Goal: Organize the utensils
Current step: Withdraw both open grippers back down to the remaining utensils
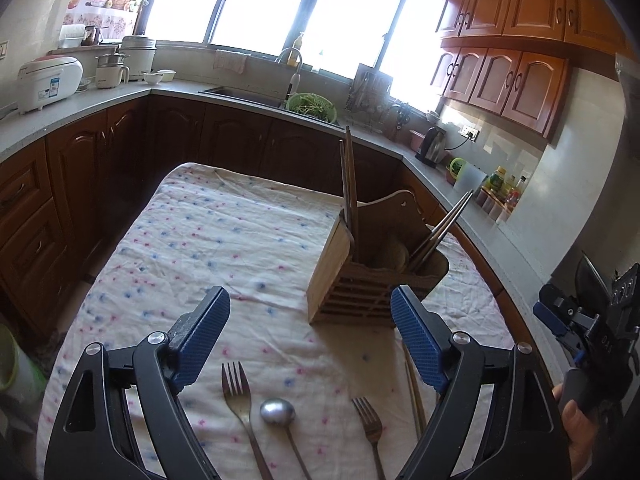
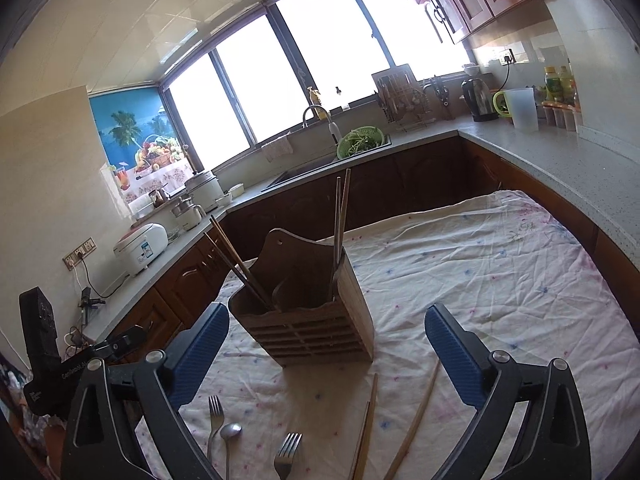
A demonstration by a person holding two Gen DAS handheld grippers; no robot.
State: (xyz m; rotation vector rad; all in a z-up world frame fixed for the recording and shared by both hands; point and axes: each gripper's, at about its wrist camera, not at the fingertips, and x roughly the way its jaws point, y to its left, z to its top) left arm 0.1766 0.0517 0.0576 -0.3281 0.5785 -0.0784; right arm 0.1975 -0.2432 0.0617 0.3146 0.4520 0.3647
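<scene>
- Wooden utensil holder (image 1: 352,280) stands upright on the flowered tablecloth (image 1: 200,240), with chopsticks (image 1: 349,176) leaning out of its compartments.
- Two forks (image 1: 236,392), a spoon (image 1: 278,412) and loose chopsticks (image 2: 370,420) lie flat on the cloth in front of it.
- Left gripper (image 1: 310,336) hangs above the cutlery, jaws spread wide, holding nothing.
- Right gripper (image 2: 326,344) is likewise wide open and empty, facing the holder.
</scene>
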